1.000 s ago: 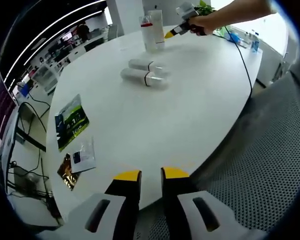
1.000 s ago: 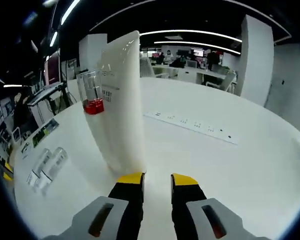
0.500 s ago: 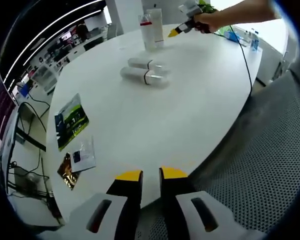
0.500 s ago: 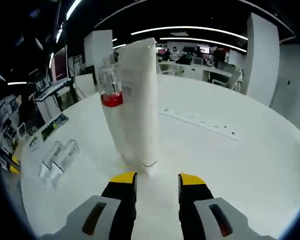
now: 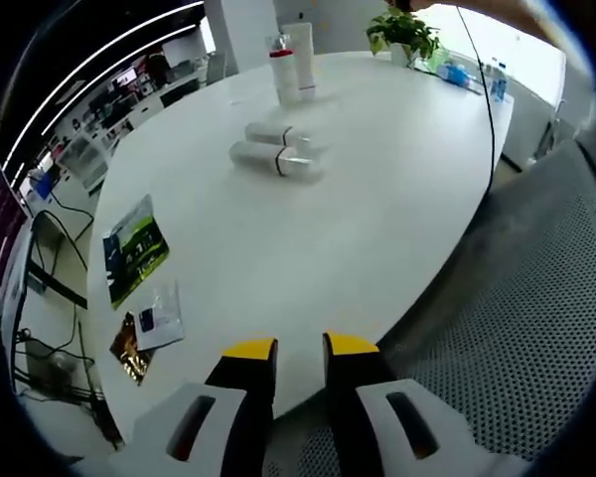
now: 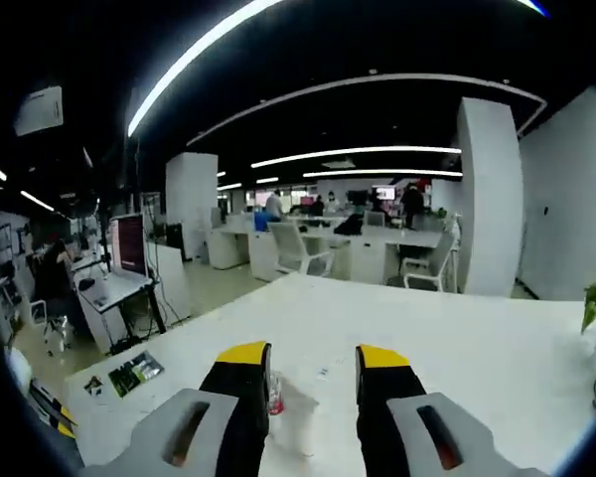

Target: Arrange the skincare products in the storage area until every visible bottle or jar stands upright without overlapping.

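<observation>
Left gripper point(image 5: 298, 348): rises from the bottom centre of the left gripper view, yellow-tipped jaws slightly apart with a narrow gap, nothing between them; it hangs over the near edge of the white table point(image 5: 377, 199).
Right gripper point(image 6: 312, 359): at the bottom centre of the right gripper view, yellow-tipped jaws spread and holding nothing, lifted above the table point(image 6: 457, 348) and looking out across the office.
Lying bottles: two clear bottles rest on their sides, side by side, in the upper middle of the left gripper view; the nearer bottle point(image 5: 275, 158) is just beside the farther bottle point(image 5: 278, 133).
Upright products: a white tube point(image 5: 302, 60) and a small clear bottle with a red band point(image 5: 280, 66) stand close together at the top centre of the left gripper view, well apart from the lying pair.
Below the right gripper: a red-banded bottle point(image 6: 275, 402) shows in the gap beside the left jaw; whether it touches the pale shape next to it cannot be told.
Sachets: a green packet point(image 5: 131, 248) and smaller packets point(image 5: 149, 323) lie flat at the left edge of the table in the left gripper view.
Plant: a potted plant point(image 5: 405, 32) stands at the upper right of the left gripper view.
Cable: a black cable point(image 5: 489, 89) runs down the right side of the table.
</observation>
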`<state>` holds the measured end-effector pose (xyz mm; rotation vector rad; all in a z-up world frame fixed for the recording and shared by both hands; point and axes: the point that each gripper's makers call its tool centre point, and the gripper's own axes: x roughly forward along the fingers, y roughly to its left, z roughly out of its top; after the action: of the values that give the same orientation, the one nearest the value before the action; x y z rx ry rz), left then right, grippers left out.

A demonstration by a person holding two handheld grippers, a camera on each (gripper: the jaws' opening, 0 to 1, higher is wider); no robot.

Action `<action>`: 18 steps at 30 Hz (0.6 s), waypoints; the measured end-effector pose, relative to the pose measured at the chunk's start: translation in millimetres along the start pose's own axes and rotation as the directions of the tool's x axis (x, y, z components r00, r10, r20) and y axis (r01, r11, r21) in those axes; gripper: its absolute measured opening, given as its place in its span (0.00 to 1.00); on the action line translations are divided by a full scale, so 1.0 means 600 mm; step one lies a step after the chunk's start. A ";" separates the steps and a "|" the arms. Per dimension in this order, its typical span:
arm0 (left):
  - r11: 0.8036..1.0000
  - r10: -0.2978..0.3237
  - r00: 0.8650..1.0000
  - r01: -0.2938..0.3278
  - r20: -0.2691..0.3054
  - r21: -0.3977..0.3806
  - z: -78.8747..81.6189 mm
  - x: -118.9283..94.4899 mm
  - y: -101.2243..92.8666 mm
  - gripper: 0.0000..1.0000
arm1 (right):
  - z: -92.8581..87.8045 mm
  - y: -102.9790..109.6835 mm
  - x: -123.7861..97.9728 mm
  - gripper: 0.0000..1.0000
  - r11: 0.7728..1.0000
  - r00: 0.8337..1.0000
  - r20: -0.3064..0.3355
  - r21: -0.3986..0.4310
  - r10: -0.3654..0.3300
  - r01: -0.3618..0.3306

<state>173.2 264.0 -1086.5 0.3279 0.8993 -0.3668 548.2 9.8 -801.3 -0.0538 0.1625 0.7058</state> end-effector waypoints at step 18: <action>0.999 -0.012 0.997 0.009 0.082 0.038 0.031 -0.011 -0.011 0.31 | 0.236 0.178 0.050 0.31 0.973 0.992 0.012 -0.197 0.129 -0.124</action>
<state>179.8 251.5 -1071.3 0.3398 0.8148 -0.4046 519.7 125.0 -666.2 -0.2245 0.0725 0.8479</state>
